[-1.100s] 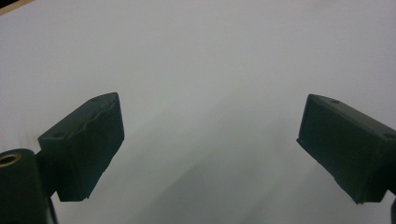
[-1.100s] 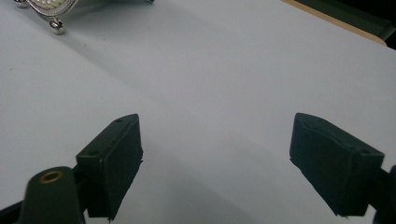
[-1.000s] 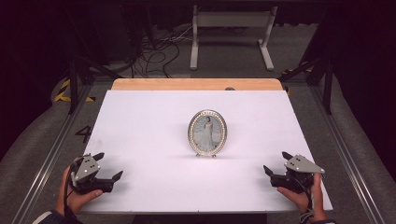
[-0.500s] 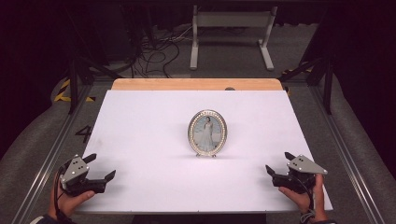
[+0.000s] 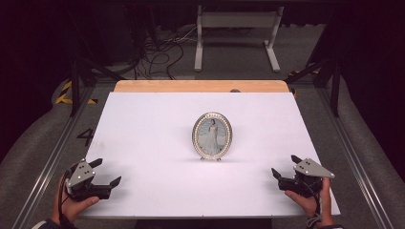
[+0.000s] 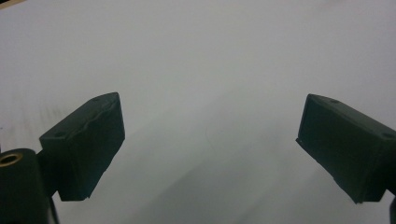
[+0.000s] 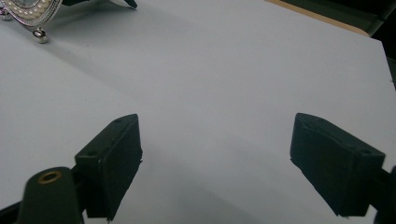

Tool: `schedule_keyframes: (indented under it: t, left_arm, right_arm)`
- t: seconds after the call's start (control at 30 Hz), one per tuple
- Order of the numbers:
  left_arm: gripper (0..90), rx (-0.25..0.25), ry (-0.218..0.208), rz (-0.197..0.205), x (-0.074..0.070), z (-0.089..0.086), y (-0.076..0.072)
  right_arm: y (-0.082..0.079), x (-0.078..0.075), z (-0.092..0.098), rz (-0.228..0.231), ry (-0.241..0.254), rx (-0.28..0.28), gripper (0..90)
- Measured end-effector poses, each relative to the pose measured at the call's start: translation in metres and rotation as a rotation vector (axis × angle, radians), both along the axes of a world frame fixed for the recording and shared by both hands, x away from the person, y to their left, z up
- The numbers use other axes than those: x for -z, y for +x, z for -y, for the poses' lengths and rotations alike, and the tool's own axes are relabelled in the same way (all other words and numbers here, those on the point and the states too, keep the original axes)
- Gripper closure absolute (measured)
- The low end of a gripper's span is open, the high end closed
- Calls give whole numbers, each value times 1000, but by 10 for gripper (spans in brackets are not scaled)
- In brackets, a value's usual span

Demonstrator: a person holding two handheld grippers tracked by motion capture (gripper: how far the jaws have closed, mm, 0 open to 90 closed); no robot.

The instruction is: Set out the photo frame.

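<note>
Lone upright picture frame point(image 5: 212, 136) mid-table point(image 5: 143, 124)

overhead forward-down, claw cameras skim table point(image 5: 143, 119)

A white table point(image 5: 143, 143) is backed by a wooden strip point(image 5: 200, 86) along its far edge. Grey floor point(image 5: 305, 52), tangled black cables point(image 5: 157, 52) and a white metal stand point(image 5: 236, 24) are seen beyond, in dim surroundings.

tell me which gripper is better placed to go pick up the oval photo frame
Right, probably. The right gripper sits open nearer the photo frame, whose edge shows in its view. The left gripper, also open, is farther off.
</note>
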State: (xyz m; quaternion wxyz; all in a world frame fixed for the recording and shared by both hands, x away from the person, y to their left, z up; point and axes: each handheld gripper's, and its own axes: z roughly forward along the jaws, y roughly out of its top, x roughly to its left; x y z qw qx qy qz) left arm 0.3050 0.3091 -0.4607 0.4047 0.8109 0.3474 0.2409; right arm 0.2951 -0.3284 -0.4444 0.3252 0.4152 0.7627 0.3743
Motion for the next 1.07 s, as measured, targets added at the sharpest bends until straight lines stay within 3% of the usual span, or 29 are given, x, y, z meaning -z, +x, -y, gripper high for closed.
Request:
schedule_keyframes:
  t: [1.07]
  left_arm:
    - [79,23,31,-12,1,6,2]
  right_arm:
    - [0,3,-1,-11,-10,-8,165]
